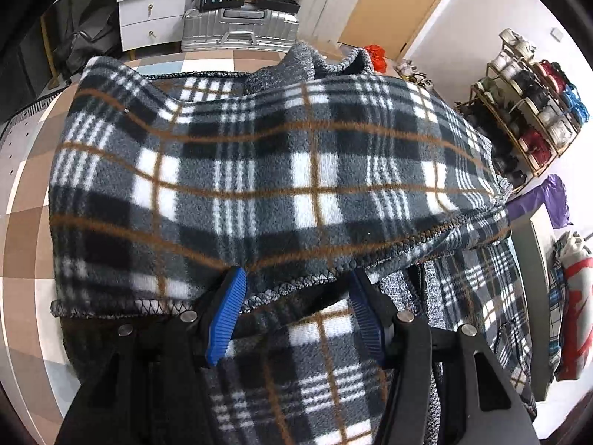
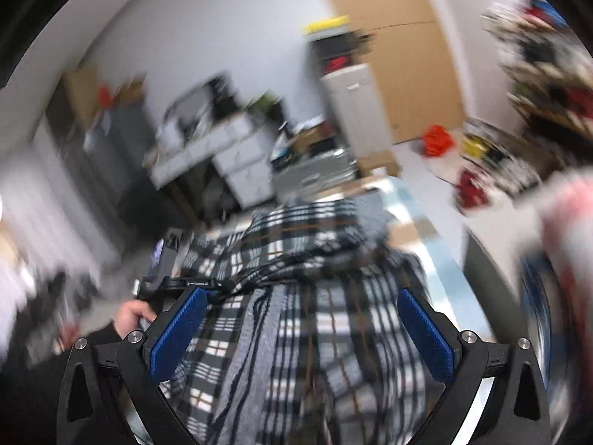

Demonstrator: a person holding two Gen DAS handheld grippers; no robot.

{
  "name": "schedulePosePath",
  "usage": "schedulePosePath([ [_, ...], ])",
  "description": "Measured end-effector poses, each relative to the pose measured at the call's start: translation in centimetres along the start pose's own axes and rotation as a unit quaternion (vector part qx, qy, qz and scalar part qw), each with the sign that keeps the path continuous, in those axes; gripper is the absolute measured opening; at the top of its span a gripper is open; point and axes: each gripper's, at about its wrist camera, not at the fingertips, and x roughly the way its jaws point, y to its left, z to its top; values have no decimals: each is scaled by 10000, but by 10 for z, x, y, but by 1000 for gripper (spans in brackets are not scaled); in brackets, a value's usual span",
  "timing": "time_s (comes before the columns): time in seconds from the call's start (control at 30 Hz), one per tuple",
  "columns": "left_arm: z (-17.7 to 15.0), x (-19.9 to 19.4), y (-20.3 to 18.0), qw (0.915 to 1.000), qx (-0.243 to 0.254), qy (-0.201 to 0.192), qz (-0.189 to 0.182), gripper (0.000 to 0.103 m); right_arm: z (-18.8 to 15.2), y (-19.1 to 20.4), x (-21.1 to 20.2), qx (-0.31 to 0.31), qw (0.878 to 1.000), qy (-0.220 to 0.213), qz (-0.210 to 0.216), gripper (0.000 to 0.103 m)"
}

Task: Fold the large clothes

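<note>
Fingers first, left wrist view: my left gripper has its blue ribbed pads spread wide, with the plaid fleece garment running across the gap. I cannot tell whether either pad touches the cloth; nothing is pinched between them. That garment, grey, black and white check with brown lines and a dark stitched hem, lies heaped over a checkered tabletop and fills most of this view. A grey knit layer shows at its far edge. Behind it stand a silver ribbed suitcase, a white drawer unit and, to the right, a shoe rack.

Right wrist view, heavily motion-blurred: my right gripper also has its blue pads spread apart, gripping nothing. Plaid garment lies below and ahead of them on the table. At lower left a hand holds the handle of the other gripper. Background furniture is too smeared to name reliably.
</note>
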Motion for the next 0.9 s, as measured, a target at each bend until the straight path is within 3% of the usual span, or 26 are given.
schedulePosePath([
  [0.07, -5, -4, 4, 10000, -10, -45, -41, 52, 34, 16, 40, -401, 9986, 198, -297, 103],
  [0.13, -6, 0, -1, 10000, -1, -55, -21, 52, 60, 31, 100, -810, 9929, 846, -192, 103],
  [0.23, -6, 5, -3, 9999, 105, -31, 64, 52, 72, 47, 188, -1271, 9769, 1691, -306, 103],
  [0.4, -7, -2, 5, 9992, 351, -56, 166, 51, 58, 36, 283, -1581, 9553, 2274, -1030, 103],
  [0.5, -6, 4, -2, 9994, 314, -70, 95, 52, 18, 12, 314, -1782, 9269, 2989, -1408, 102],
  [0.57, -7, -2, 0, 9997, 230, -20, 60, 52, 10, 3, 306, -1647, 9396, 2740, -1226, 103],
  [0.67, -13, -26, 6, 9999, -90, 75, -58, 52, 13, 1, 283, -1472, 9434, 2758, -1109, 103],
  [0.77, -31, -70, 14, 9987, -413, -68, -295, 52, 18, 9, 223, -1320, 9603, 2365, -673, 103],
  [0.9, -73, -115, 24, 9949, -872, -212, -457, 52, -2, 31, 128, -1149, 9728, 2002, 179, 103],
])
